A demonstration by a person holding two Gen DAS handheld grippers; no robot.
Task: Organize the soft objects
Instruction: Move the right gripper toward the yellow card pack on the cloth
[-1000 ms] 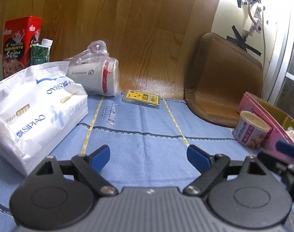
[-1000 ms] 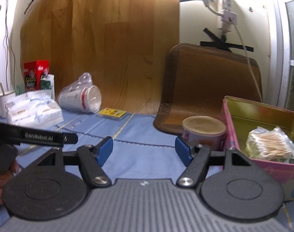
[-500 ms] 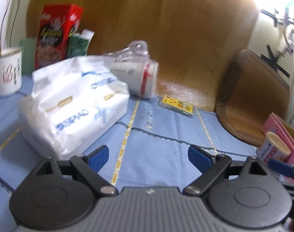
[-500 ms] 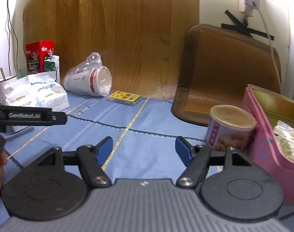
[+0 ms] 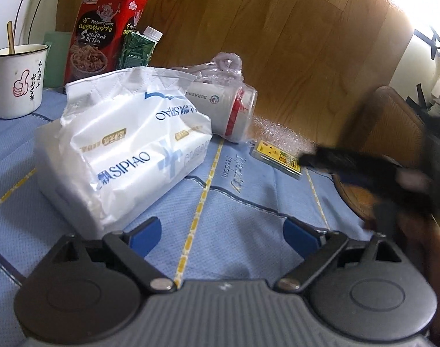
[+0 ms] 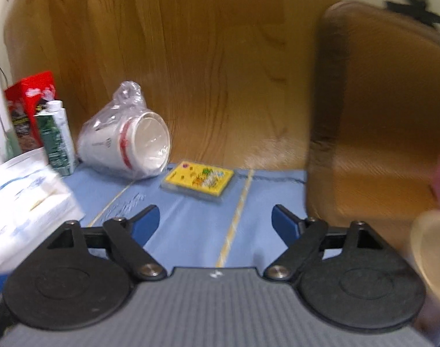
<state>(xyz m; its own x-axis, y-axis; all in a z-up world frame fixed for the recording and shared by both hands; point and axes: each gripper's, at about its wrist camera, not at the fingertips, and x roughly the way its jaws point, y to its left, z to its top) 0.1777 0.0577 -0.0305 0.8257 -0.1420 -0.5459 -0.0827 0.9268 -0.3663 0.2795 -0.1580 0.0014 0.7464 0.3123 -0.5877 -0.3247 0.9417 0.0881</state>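
Far left stands a white mug (image 5: 17, 82), then a red box (image 5: 104, 31) and a green carton (image 5: 137, 49). The white tissue pack (image 5: 124, 150) lies on the blue-clothed surface (image 5: 237, 219), just left of the left tongs (image 5: 224, 232), whose jaws are opening, nothing between them. Behind lies a bagged stack of paper cups (image 5: 225, 107); right, a yellow card pack (image 6: 198, 180). The right tongs (image 6: 215, 222) are opening too, empty
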